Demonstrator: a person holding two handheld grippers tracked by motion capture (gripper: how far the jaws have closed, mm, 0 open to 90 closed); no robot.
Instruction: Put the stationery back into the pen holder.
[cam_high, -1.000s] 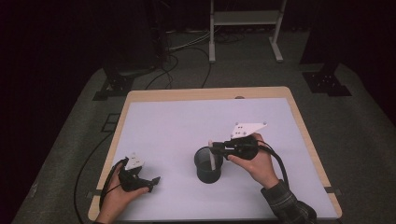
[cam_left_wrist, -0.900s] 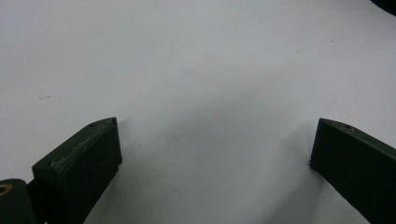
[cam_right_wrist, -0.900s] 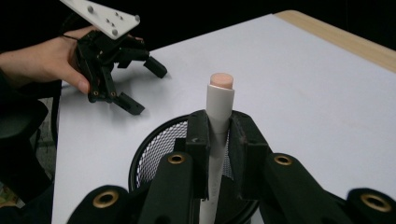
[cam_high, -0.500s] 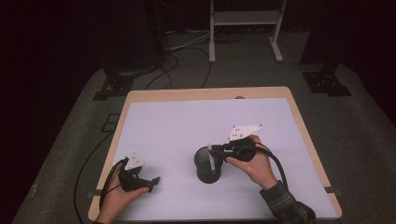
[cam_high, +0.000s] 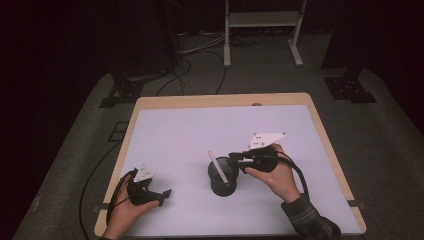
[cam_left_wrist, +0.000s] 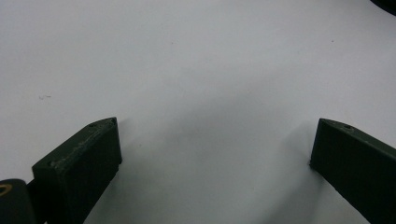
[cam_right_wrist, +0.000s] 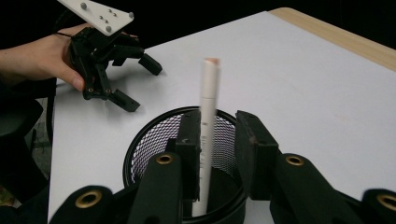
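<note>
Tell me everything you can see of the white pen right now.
The white pen is a slim white stick with a pinkish top end and small dark print on its barrel. It stands nearly upright, leaning a little, its lower end down inside the black mesh cup. The right gripper has just been opening: the pen lies against one jaw, with a gap to the other.

A dim lab or recording studio. A white-topped bench (cam_high: 175, 130) stands on grey carpet (cam_high: 75, 145). Black cables (cam_high: 195, 60) and a metal stand (cam_high: 262, 20) fill the frame's dark top.
</note>
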